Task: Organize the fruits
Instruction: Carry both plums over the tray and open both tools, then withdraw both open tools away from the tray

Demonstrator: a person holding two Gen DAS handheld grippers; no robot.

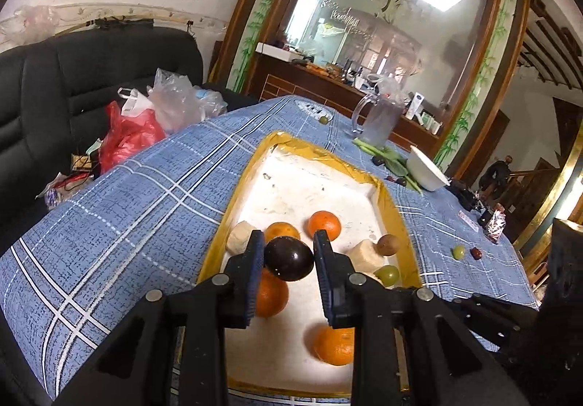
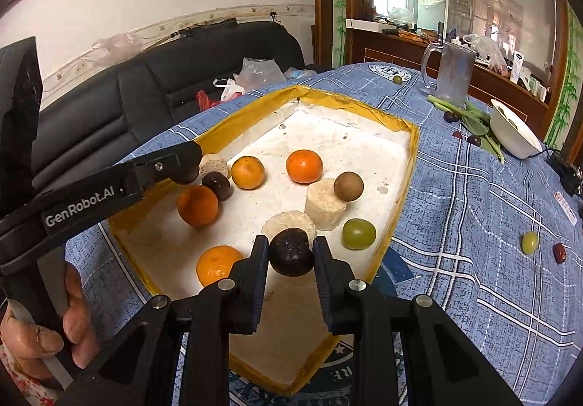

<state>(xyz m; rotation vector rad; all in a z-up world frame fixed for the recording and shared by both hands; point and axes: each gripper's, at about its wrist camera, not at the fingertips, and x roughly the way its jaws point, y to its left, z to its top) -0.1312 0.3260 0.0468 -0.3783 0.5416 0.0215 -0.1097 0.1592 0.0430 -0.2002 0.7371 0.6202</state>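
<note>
Through the left wrist camera, my left gripper (image 1: 289,258) is clenched on a round, dark purple plum (image 1: 288,257), hanging over the near half of the white foam tray with yellow taped rim (image 1: 233,200), oranges directly beneath. Through the right wrist camera, my right gripper (image 2: 291,257) grasps a second dark round plum (image 2: 291,252) above the tray's near right part; bare floor lies straight below, so I judge this hand nearer a clear drop.

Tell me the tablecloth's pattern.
Blue tablecloth with white plaid lines, clearest in the right wrist view.
</note>
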